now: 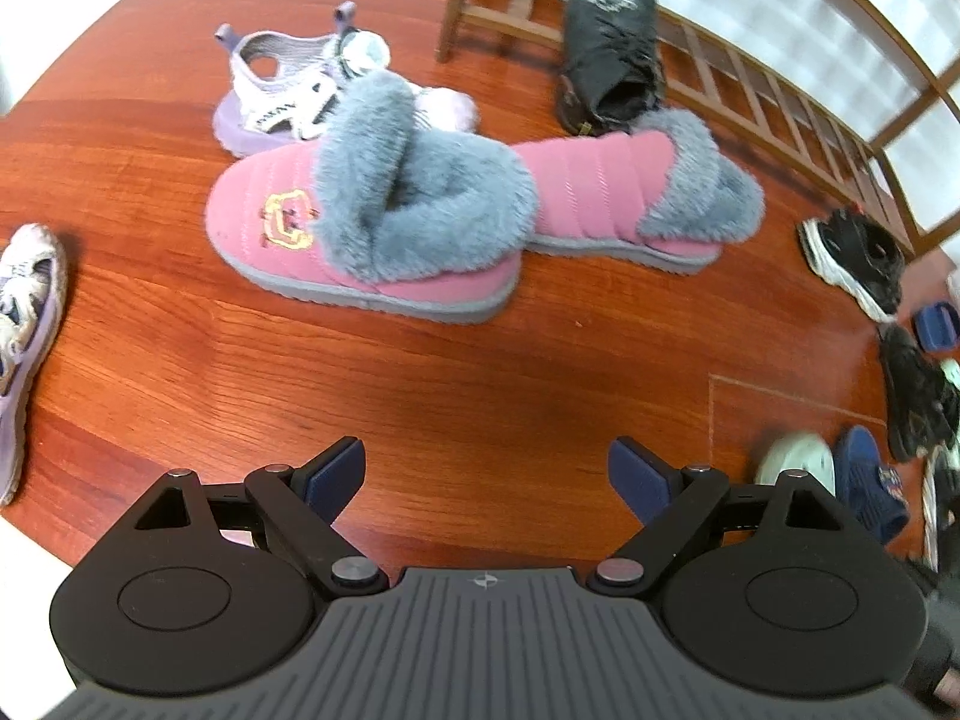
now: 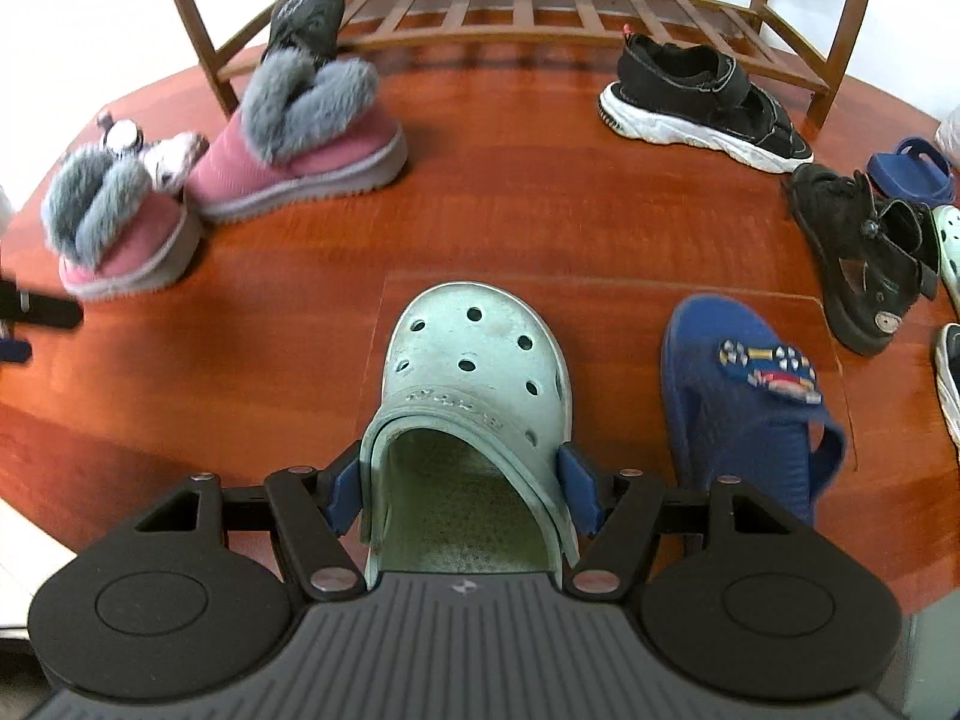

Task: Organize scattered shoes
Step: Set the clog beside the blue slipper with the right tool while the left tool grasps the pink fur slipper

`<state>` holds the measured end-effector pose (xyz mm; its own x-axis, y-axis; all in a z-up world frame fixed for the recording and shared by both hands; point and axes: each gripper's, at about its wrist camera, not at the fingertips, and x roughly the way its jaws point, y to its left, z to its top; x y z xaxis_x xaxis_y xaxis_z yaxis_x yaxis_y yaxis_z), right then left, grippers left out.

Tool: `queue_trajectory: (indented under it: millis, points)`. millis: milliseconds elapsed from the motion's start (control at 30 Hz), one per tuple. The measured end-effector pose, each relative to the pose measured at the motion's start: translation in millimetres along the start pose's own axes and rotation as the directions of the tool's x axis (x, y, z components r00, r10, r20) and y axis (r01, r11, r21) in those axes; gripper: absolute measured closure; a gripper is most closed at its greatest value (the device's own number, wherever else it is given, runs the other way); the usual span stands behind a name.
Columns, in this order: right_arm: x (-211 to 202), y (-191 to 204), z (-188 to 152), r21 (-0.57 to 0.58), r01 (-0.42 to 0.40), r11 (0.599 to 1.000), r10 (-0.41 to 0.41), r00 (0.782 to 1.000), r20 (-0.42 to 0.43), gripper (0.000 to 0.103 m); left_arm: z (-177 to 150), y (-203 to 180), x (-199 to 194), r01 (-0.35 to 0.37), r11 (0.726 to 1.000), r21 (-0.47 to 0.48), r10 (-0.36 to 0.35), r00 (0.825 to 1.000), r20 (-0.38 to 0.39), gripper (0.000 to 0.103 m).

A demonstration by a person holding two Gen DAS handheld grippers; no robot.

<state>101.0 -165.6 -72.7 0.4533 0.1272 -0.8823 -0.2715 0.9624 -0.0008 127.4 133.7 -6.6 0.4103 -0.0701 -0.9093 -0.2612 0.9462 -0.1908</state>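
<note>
Mint clog point(image 2: 474, 360) sits toe-forward on the red wooden floor point(image 2: 510, 210), heel end between the right gripper point(image 2: 465, 495) fingers, blue pads point(image 2: 579, 486) pressed to both sides of its collar: closed on the clog. Just right of it, a blue slide point(image 2: 732, 396) with cartoon patches on the strap. Beyond that, a black sandal point(image 2: 858, 258), and farther back a black sandal with white sole point(image 2: 702, 102) lying beside the foot of a low wooden shoe rack point(image 2: 540, 6). At left, two pink slippers with grey fur collars: one point(image 2: 306, 138) near the rack's leg, the other point(image 2: 114, 228) closer to the frame edge, touching it at the toe. A black shoe point(image 2: 306, 6) leans on the rack's bottom shelf behind them. Left gripper point(image 1: 486, 474) hovers over bare floor, fingers spread wide, nothing between them. Ahead of it the same pink slippers overlap, near one point(image 1: 366, 222) across the far one point(image 1: 636, 192). A lilac-and-white sandal point(image 1: 282, 96) lies behind them, touching; its likely mate point(image 1: 24, 336) is at the far left edge, well apart.
</note>
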Motion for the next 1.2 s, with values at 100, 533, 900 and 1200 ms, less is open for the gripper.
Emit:
queue_trajectory:
  millis: [100, 533, 900, 1200]
  points:
    - [-1.2, 6.7, -11.8, -0.005, 0.011, 1.0, -0.011, 1.0, -0.011, 0.03, 6.1, 0.5, -0.4, -0.014, 1.0, 0.001, 0.014, 1.0, 0.019, 0.014]
    - [-22.8, 8.6, -6.8, -0.036, 0.026, 0.999, -0.024, 0.999, 0.038, 0.001, 51.3, -9.9, 5.0, -0.014, 0.998, 0.067, 0.011, 0.999, 0.05, 0.014]
    - [-47.0, -29.5, -6.3, 0.12, 0.013, 0.993, -0.02, 0.998, 0.063, 0.001, 80.8, -23.6, 30.8, -0.016, 0.99, 0.142, 0.011, 0.999, 0.034, 0.043]
    - [-51.0, -48.2, -16.8, 0.192, 0.039, 0.981, -0.051, 0.997, 0.058, 0.001, 81.8, -22.3, 43.9, -0.028, 0.978, 0.206, 0.024, 1.0, 0.02, 0.07]
